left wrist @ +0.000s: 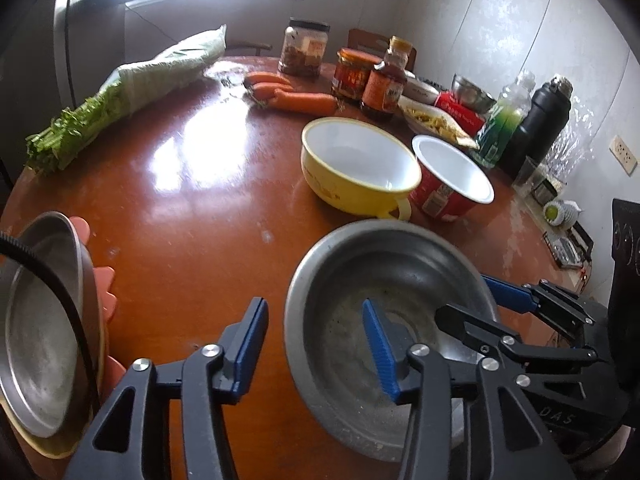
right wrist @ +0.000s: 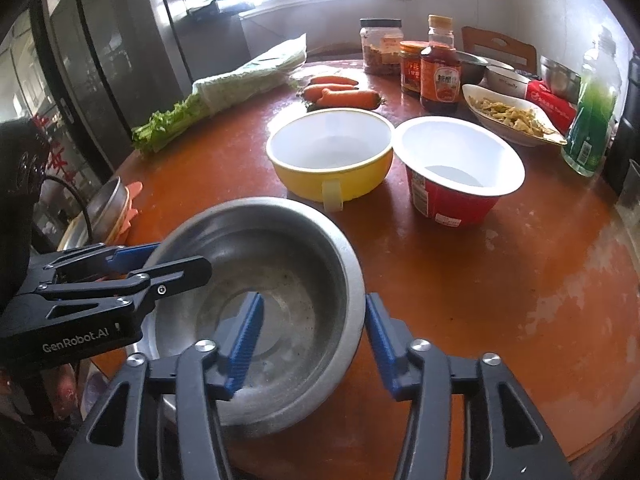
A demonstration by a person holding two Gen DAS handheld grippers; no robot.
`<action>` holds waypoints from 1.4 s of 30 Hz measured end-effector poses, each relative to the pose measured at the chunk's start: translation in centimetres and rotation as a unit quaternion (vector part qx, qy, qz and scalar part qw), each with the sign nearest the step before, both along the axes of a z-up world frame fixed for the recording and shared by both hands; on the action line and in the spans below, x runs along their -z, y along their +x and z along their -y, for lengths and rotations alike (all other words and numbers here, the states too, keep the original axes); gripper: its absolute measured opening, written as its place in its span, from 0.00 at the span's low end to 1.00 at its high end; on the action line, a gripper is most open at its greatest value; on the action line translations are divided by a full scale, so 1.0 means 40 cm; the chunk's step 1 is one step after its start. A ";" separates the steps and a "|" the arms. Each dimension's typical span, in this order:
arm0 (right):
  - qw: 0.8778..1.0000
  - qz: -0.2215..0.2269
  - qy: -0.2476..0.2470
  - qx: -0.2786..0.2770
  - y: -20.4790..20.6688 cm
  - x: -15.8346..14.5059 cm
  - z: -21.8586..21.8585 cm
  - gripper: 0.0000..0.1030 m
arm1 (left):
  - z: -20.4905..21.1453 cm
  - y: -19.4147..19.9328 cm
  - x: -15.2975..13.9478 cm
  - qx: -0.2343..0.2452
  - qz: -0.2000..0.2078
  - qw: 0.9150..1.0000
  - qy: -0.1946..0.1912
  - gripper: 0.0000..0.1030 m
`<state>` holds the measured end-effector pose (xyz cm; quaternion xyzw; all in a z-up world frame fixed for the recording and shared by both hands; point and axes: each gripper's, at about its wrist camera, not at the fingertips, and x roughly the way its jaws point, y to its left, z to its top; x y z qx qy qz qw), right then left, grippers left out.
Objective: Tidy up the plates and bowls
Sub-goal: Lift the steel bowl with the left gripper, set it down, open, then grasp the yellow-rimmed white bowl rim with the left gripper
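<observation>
A steel bowl [left wrist: 380, 264] [right wrist: 280, 248] sits on the round brown table [left wrist: 192, 240] near its front edge. My left gripper [left wrist: 316, 344] straddles the bowl's left rim, one blue pad inside and one outside, open with a gap to the metal. My right gripper [right wrist: 312, 340] straddles the right rim the same way, open. Behind the steel bowl stand a yellow bowl with a handle [left wrist: 360, 160] [right wrist: 332, 140] and a red bowl with a white inside [left wrist: 452, 172] [right wrist: 460, 160], both empty. Steel plates [left wrist: 36, 320] [right wrist: 108, 204] lean at the table's left edge on an orange scalloped piece [left wrist: 106, 284].
At the back lie carrots [left wrist: 296, 98], bagged celery [left wrist: 120, 96], jars [left wrist: 304, 48] and a sauce bottle [right wrist: 440, 68]. A white dish of food [right wrist: 508, 114], a green bottle [right wrist: 592, 120] and a black flask [left wrist: 540, 120] crowd the right side. A fridge [right wrist: 120, 40] stands left.
</observation>
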<state>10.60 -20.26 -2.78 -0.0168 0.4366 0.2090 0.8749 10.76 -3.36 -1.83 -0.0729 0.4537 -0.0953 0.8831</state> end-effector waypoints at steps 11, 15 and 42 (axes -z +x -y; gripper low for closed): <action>1.000 0.018 0.015 0.017 0.012 -0.044 0.021 0.64 | -0.022 0.010 -0.039 -0.014 0.016 1.000 0.001 0.50; 0.999 0.023 0.020 0.020 0.023 -0.059 0.021 0.64 | -0.024 0.024 -0.054 -0.016 0.021 1.000 0.004 0.51; 0.998 0.000 0.063 0.021 0.197 -0.045 -0.010 0.63 | 0.010 0.245 -0.082 -0.032 0.001 0.999 0.035 0.51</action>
